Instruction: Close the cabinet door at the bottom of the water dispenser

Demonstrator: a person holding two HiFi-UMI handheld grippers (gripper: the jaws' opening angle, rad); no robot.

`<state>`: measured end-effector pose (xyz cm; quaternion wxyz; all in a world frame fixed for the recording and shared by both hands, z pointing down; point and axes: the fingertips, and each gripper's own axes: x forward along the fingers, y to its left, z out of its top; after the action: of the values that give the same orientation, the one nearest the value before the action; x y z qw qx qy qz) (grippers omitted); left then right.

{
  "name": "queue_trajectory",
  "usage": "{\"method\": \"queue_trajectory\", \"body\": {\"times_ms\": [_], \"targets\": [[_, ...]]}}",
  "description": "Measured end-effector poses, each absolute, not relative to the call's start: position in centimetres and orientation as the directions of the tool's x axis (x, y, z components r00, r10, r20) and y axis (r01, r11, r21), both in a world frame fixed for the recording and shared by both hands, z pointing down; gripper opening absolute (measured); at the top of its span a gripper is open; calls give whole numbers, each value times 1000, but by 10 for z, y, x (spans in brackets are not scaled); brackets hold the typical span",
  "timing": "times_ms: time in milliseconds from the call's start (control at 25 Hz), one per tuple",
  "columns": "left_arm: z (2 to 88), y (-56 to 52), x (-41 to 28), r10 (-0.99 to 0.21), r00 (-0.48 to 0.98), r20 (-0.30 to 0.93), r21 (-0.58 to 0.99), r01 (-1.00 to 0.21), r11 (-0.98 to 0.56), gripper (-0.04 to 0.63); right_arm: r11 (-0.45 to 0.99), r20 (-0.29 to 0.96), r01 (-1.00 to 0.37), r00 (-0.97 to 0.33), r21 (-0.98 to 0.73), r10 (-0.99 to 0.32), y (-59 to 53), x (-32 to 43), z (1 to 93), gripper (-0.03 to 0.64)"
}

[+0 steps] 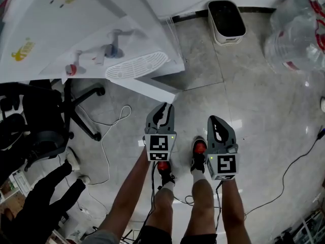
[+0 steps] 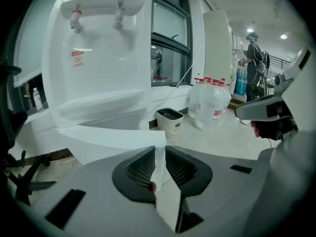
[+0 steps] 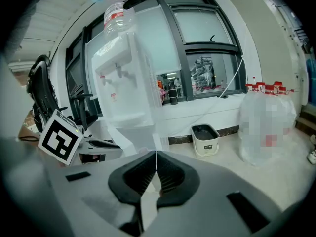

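The white water dispenser (image 1: 76,29) stands at the upper left, with two taps and a drip grille. Its bottom cabinet door (image 1: 147,87) hangs open, swung out over the floor towards me. My left gripper (image 1: 163,107) sits just short of the door's free corner, apart from it. In the left gripper view the jaws (image 2: 160,154) stand a narrow gap apart with nothing between them, and the door's edge (image 2: 113,142) lies straight ahead. My right gripper (image 1: 213,120) is beside it to the right, over bare floor. Its jaws (image 3: 156,154) meet at the tips, empty.
A white bin (image 1: 226,20) stands against the far wall. Large clear water bottles (image 1: 294,29) are at the upper right. A black office chair (image 1: 45,116) is to the left, and a thin cable (image 1: 109,131) trails on the floor. A dark sleeve (image 1: 40,197) reaches in at the bottom left.
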<state>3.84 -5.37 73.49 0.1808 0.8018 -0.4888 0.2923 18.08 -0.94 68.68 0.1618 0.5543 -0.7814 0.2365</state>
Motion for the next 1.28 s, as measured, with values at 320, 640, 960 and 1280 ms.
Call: {"method": "queue_trajectory", "body": {"times_ms": [320,640,960,1280], "targets": [[735,-73,51,-679,349,646,-5,-887,-461,84,263,515,-946,-322,-187,-794,-23,196,689,20],[735,-94,61,-697,347,628,-23,-886,-462,84,254,499,-948,-318,-193,-806,-46,208,697,20],[735,-115,70,-719,328,613,-43,-895,-445,84,249,496,-946,-320,-206,-807,-58,221,704,20],[734,-133,74,-725,311,615,-59,-899,-435,84,245,496,-946,-321,-212,-807,-73,234,703,20]]}}
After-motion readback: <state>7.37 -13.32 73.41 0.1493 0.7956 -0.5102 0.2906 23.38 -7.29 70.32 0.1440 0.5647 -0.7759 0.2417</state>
